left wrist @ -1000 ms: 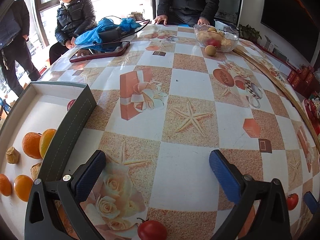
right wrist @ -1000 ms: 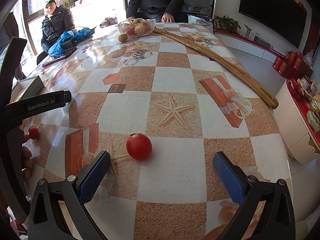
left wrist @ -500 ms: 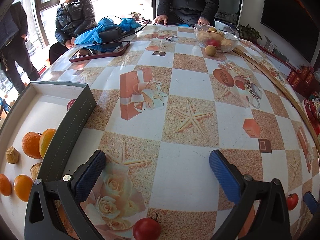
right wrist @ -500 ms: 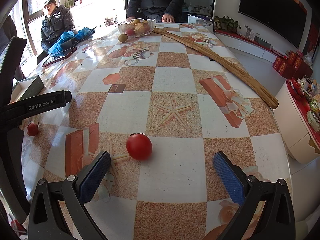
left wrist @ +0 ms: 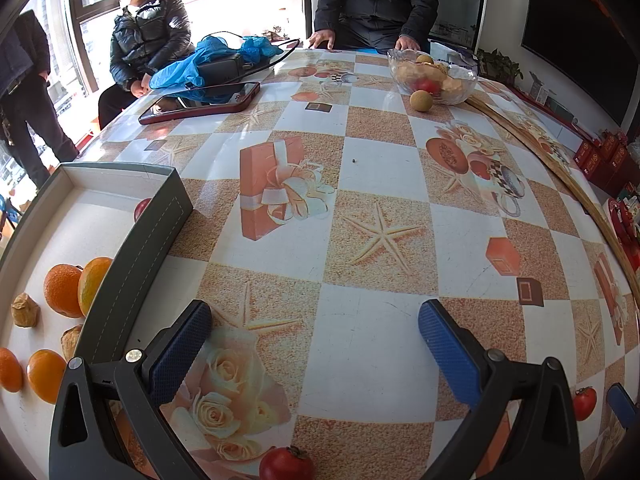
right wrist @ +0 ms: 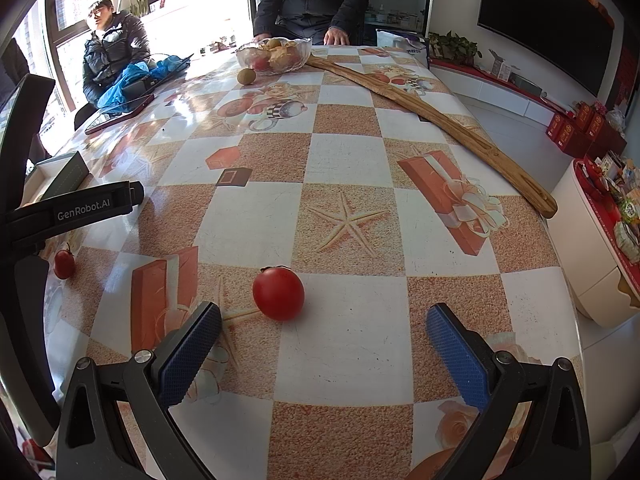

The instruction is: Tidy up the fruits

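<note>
The right gripper (right wrist: pixel 322 344) has its fingers spread wide and holds nothing. A tomato (right wrist: pixel 278 294) sits on the table (right wrist: pixel 352 156) just ahead of them at 11 o'clock, nearer the left finger (right wrist: pixel 190 354) than the right and not yet between the two.

The left gripper (left wrist: pixel 314 346) is likewise spread wide and empty. A second tomato (left wrist: pixel 286 463) lies at 6 o'clock, at the bottom edge of its view, behind the fingertips. The same fruit shows at 9 o'clock in the right view. The first tomato (left wrist: pixel 584 402) shows at 4 o'clock, beside a blue tip that is probably the other gripper's finger.

Further out at 9 o'clock from the left gripper stands the box (left wrist: pixel 132 264), open-topped, with oranges (left wrist: pixel 64 290) and some pale brown lumps I cannot identify inside. A glass bowl (right wrist: pixel 274 56) of fruit sits at the far edge at 12 o'clock, with one loose brown fruit beside it.

The step looks like an approach to pick up a tomato for the box. The right gripper would need to move forward and slightly left to bracket the fruit, then close gently, since it is round and may roll off.
</note>
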